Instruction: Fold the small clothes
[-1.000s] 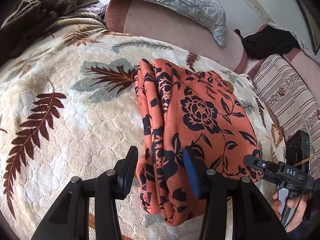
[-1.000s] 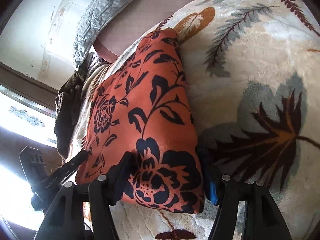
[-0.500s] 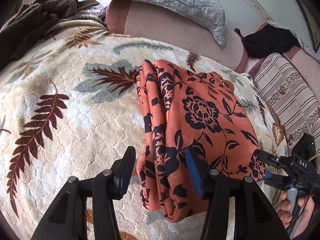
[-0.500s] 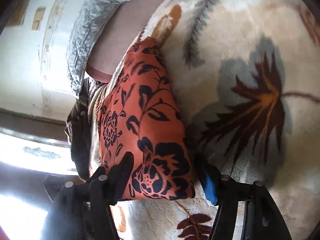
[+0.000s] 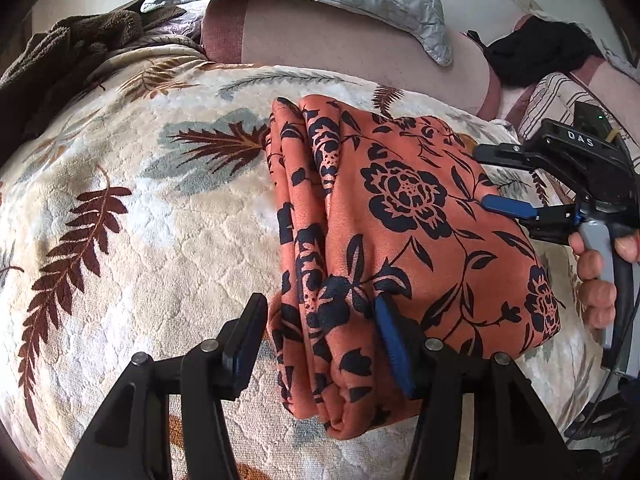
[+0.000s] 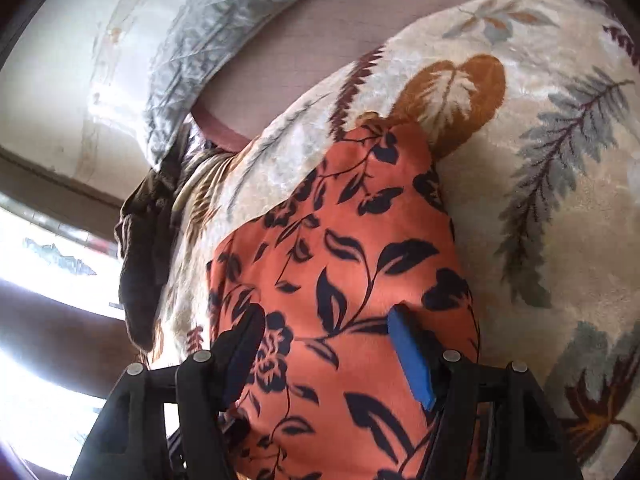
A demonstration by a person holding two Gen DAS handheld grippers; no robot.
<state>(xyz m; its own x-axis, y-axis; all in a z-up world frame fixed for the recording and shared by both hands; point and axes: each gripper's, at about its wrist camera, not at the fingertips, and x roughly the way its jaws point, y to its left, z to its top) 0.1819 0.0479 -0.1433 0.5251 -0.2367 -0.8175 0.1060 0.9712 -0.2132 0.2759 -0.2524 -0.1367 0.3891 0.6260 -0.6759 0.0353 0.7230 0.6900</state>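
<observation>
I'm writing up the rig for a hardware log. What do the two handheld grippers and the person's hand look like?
Both the left gripper and right gripper have black angular fingers with silver rivets and blue pads. From the left wrist view, the right gripper's black body carries white "DAS" lettering, a small green light, a grey handle and thin cables. The person's bare hand wraps the handle; no sleeve shows.

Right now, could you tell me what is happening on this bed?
A person with a handheld gripper in each hand is folding an orange floral garment on a leaf-patterned blanket. The garment lies folded into a thick bundle. The left gripper straddles its layered near edge, jaws open. The right gripper stands open over the opposite side, its fingers apart.
</observation>
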